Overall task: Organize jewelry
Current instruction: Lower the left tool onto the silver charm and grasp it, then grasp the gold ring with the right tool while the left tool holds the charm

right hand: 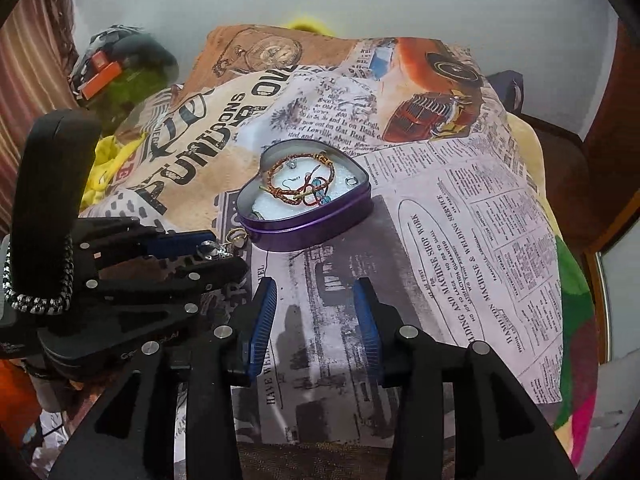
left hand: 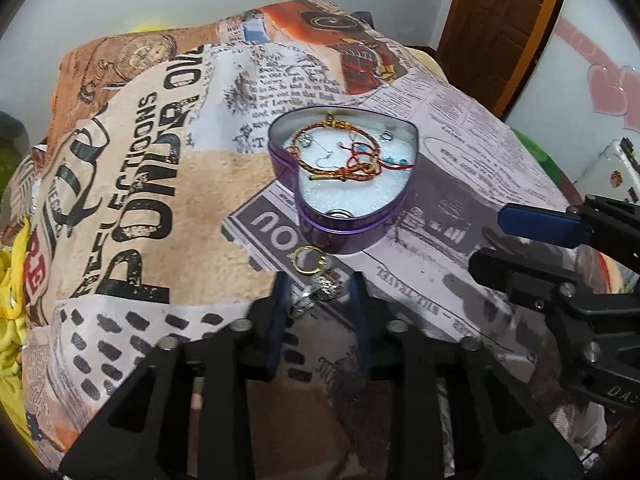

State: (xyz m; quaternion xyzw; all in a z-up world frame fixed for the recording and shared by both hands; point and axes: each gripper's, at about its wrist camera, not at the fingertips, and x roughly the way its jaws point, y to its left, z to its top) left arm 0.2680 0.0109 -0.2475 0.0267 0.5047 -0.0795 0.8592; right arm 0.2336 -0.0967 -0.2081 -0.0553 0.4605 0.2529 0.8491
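I'm pinching a gold-ringed crystal charm (left hand: pixel 316 276) in my left gripper (left hand: pixel 320 300), carrying it toward the heart tin (left hand: pixel 348 226) just beyond. Right gripper (right hand: pixel 316 320) is hanging empty, jaws apart. Braided bracelet (left hand: pixel 320 152) is already lying inside.

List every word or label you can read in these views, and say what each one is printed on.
"HAMILTON MACHINE & WELDING SERVICE", "MACHINE SHOP WORK": oval advert on the newspaper-print blanket.
"HAVE WEL...": cut off, same blanket near the right gripper.
"PONDR OU...": large black lettering, partly creased, reading uncertain.
"DAS...": cut off, on the right gripper's body.
"Ge...": cut off, on the left gripper's body.
Small newsprint columns: too small to read.
Heart-shaped tin: no text.
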